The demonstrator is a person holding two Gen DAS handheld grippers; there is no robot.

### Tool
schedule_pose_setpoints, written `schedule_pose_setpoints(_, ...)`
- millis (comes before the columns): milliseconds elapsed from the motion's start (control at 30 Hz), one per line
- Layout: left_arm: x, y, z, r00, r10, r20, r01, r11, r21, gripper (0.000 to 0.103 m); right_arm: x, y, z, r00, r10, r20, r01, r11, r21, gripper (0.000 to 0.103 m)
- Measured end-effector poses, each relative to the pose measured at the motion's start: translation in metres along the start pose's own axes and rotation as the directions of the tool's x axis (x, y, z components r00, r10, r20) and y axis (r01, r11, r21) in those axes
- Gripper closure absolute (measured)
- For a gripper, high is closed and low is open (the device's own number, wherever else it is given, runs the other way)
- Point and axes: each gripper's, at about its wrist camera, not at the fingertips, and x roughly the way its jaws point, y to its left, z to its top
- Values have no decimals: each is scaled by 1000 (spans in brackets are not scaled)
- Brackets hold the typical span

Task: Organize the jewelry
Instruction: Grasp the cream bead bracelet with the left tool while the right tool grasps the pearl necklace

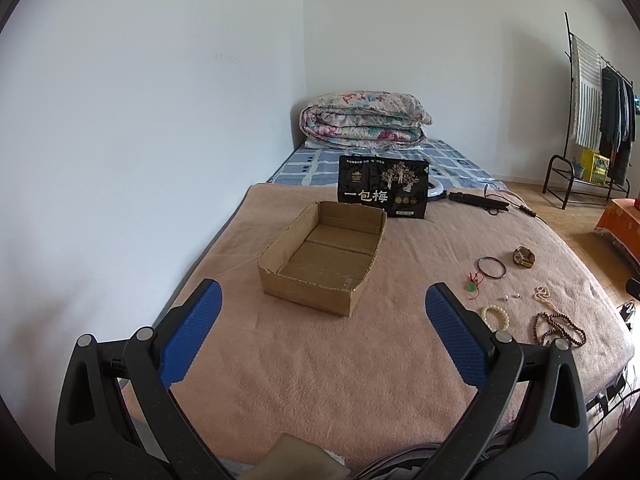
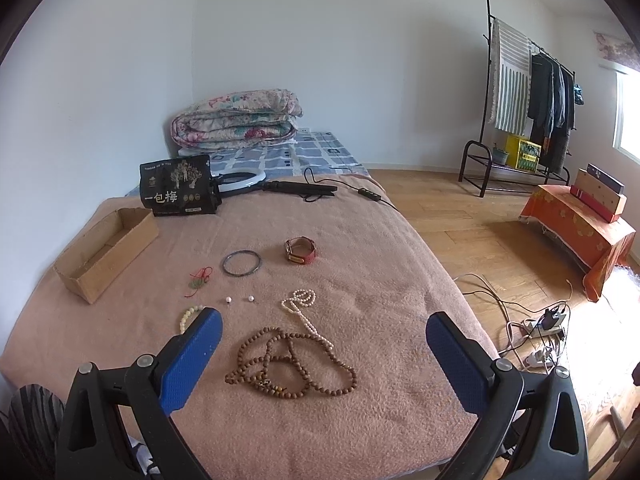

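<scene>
An empty open cardboard box [image 1: 320, 256] sits on the pink blanket, also at the left of the right wrist view [image 2: 104, 248]. Jewelry lies spread to its right: a brown bead necklace [image 2: 292, 364], a pearl necklace [image 2: 304, 312], a dark bangle [image 2: 242, 263], a red-strapped watch [image 2: 301, 251], a red-cord green pendant [image 2: 198, 281], two loose pearls [image 2: 240, 299] and a pale bead bracelet [image 2: 188, 314]. My left gripper [image 1: 322, 316] is open and empty, just short of the box. My right gripper [image 2: 324, 336] is open and empty, above the brown beads.
A black snack bag [image 2: 178, 192] stands behind the box, with a ring light and its cable [image 2: 280, 186] beside it. A folded floral quilt [image 2: 236, 118] lies at the bed's far end. A clothes rack [image 2: 528, 100], an orange-draped stand [image 2: 580, 232] and floor cables [image 2: 536, 324] are to the right.
</scene>
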Motion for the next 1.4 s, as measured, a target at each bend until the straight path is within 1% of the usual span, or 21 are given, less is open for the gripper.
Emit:
schedule_pose_setpoints(100, 14, -7, 2, 1000, -22, -14, 22, 999, 27, 0, 14, -9, -3, 1000, -9, -25, 8, 1000, -1, 2)
schedule_pose_setpoints(167, 24, -11, 4, 999, -38, -26, 39, 998, 39, 0, 23, -18, -4, 999, 10, -49, -10, 1000, 9, 5)
schedule_pose_setpoints(233, 35, -16, 8, 997, -70, -38, 72, 996, 47, 0, 35, -26, -4, 996, 34, -78, -32, 999, 31, 8)
schedule_pose_setpoints(333, 52, -25, 11, 992, -114, -58, 117, 991, 65, 0, 50, -33, -3, 992, 67, -111, -62, 997, 51, 8)
schedule_pose_setpoints(400, 65, -34, 13, 987, -140, -80, 147, 986, 80, 5, 58, -34, -2, 990, 76, -121, -71, 997, 41, 8)
schedule_pose_setpoints(467, 77, -43, 14, 979, -172, -106, 182, 979, 91, 5, 67, -34, -1, 987, 85, -135, -83, 996, 25, 9)
schedule_pose_setpoints(533, 88, -51, 14, 971, -205, -126, 218, 971, 101, 6, 75, -34, 1, 984, 99, -147, -99, 995, 9, 13)
schedule_pose_setpoints(600, 99, -62, 14, 962, -228, -151, 246, 962, 116, 14, 84, -34, 3, 980, 114, -161, -114, 993, 7, 14)
schedule_pose_setpoints(733, 119, -86, 9, 934, -291, -206, 324, 934, 150, 18, 104, -33, 7, 972, 143, -189, -142, 990, 16, 16)
schedule_pose_setpoints(800, 128, -101, 5, 923, -310, -228, 353, 917, 183, 24, 115, -31, 8, 967, 154, -205, -156, 988, 8, 18)
schedule_pose_setpoints(867, 137, -115, 1, 911, -329, -248, 381, 901, 209, 27, 125, -26, 8, 962, 163, -221, -169, 986, -8, 19)
schedule_pose_setpoints(933, 147, -129, -3, 893, -354, -277, 417, 883, 215, 28, 136, -21, 7, 956, 177, -235, -187, 982, -25, 19)
schedule_pose_setpoints(1000, 157, -142, -8, 874, -376, -309, 450, 866, 219, 34, 146, -17, 6, 948, 187, -256, -202, 979, -32, 21)
schedule_pose_setpoints(1067, 167, -155, -14, 855, -393, -339, 479, 849, 222, 36, 158, -14, 5, 939, 196, -282, -216, 976, -39, 24)
schedule_pose_setpoints(1133, 177, -167, -20, 833, -411, -371, 507, 836, 209, 37, 169, -10, 3, 930, 209, -303, -233, 972, -43, 24)
schedule_pose_setpoints(1200, 187, -177, -26, 811, -423, -404, 528, 826, 196, 41, 180, -7, 2, 921, 221, -320, -249, 967, -49, 25)
schedule_pose_setpoints(1267, 198, -186, -32, 792, -432, -432, 545, 818, 181, 43, 193, -3, 1, 913, 227, -338, -261, 964, -59, 27)
schedule_pose_setpoints(1400, 216, -197, -43, 764, -436, -475, 561, 813, 157, 45, 213, 5, -1, 893, 247, -377, -293, 953, -71, 29)
